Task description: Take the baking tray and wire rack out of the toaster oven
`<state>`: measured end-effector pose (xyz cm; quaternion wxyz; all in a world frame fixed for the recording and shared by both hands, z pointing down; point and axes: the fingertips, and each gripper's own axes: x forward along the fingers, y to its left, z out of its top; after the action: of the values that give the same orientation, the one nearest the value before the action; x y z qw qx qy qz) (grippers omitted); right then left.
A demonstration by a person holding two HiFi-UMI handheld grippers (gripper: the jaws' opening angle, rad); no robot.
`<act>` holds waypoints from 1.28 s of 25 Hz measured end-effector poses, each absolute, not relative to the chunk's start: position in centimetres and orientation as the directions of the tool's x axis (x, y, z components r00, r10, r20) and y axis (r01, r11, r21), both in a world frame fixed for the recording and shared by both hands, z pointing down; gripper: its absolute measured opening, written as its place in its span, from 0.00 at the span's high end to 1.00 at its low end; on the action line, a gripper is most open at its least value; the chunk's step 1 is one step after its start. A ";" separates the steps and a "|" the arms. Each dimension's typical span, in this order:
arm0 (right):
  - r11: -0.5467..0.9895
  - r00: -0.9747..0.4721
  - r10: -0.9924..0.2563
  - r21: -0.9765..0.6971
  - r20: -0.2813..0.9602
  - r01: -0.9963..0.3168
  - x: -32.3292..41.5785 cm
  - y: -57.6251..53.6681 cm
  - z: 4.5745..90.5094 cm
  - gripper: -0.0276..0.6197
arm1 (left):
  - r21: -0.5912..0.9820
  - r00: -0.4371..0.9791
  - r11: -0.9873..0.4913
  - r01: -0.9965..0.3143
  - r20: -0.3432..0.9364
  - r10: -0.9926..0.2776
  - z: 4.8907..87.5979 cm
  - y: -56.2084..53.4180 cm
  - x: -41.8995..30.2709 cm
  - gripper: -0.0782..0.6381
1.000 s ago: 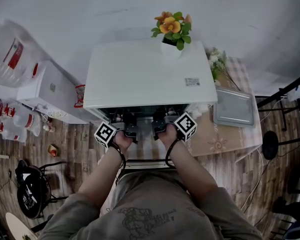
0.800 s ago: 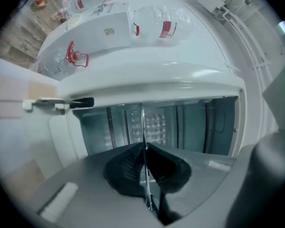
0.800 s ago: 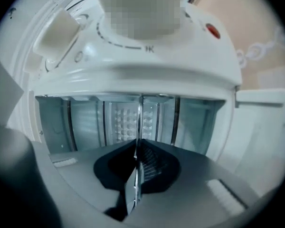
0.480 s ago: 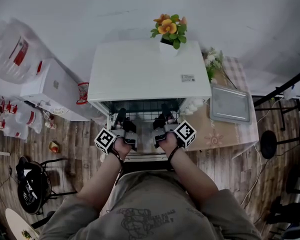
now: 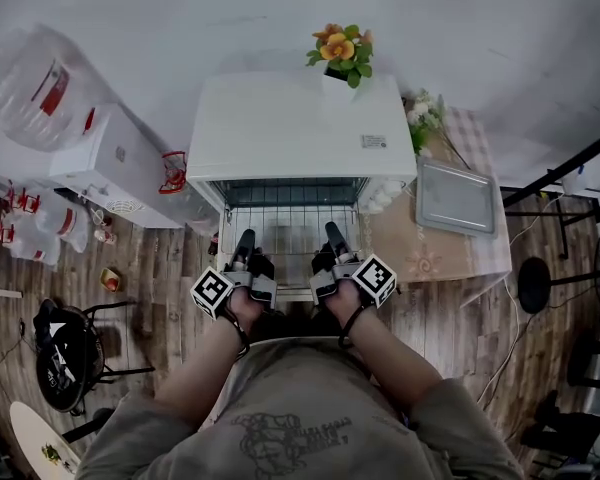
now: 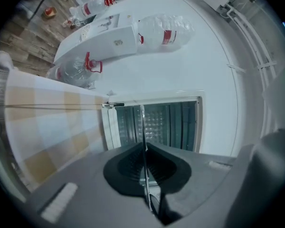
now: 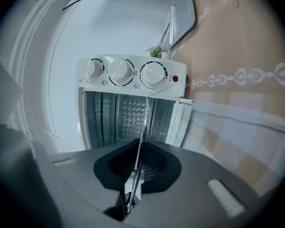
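The wire rack (image 5: 291, 234) sticks out level from the open front of the white toaster oven (image 5: 295, 128), about half of it clear of the cavity. My left gripper (image 5: 243, 245) is shut on its near edge at the left, my right gripper (image 5: 331, 238) at the right. In the left gripper view the rack (image 6: 143, 125) shows edge-on as a thin line pinched by that gripper (image 6: 145, 171). The right gripper view has the same thin rack edge (image 7: 143, 122) running into its gripper (image 7: 135, 171). The grey baking tray (image 5: 455, 197) lies on the table to the oven's right.
A pot of orange flowers (image 5: 342, 53) stands on the oven's top. The table with a checked cloth (image 5: 450, 258) carries the oven. A white water dispenser (image 5: 105, 163) with a large bottle (image 5: 30, 83) is at the left, a black stool (image 5: 68, 366) beside the person.
Both grippers have drawn back toward the person, side by side, and the wire rack has slid out of the oven with them; far more of its grid now shows.
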<state>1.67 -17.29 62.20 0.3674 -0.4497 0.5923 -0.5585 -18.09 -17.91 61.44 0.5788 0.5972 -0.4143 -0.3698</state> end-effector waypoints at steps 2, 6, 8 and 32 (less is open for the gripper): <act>-0.043 -0.329 -0.941 -0.992 0.081 -0.120 1.5 -16.1 61.9 0.91 | 0.998 0.387 0.025 -0.066 0.048 -0.921 61.1 -16.8 -18.1 0.89; -0.072 -0.342 -0.933 -0.991 0.109 -0.117 1.2 -13.7 61.1 0.91 | 0.995 0.403 0.056 -0.083 0.085 -0.911 60.8 -14.2 -18.6 0.89; -0.082 -0.352 -0.928 -0.989 0.121 -0.123 1.2 -12.7 60.8 0.91 | 0.997 0.413 0.055 -0.060 0.075 -0.908 59.8 -13.3 -18.3 0.89; -0.064 -0.364 -0.928 -0.996 0.083 -0.063 2.0 -4.6 55.4 0.91 | 0.996 0.552 0.086 -0.038 0.092 -0.828 55.0 -5.8 -16.9 0.89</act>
<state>2.02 -4.60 55.36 0.3663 -0.4288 0.5776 -0.5901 -16.88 -5.84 55.02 0.6431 0.6022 -0.3597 -0.3074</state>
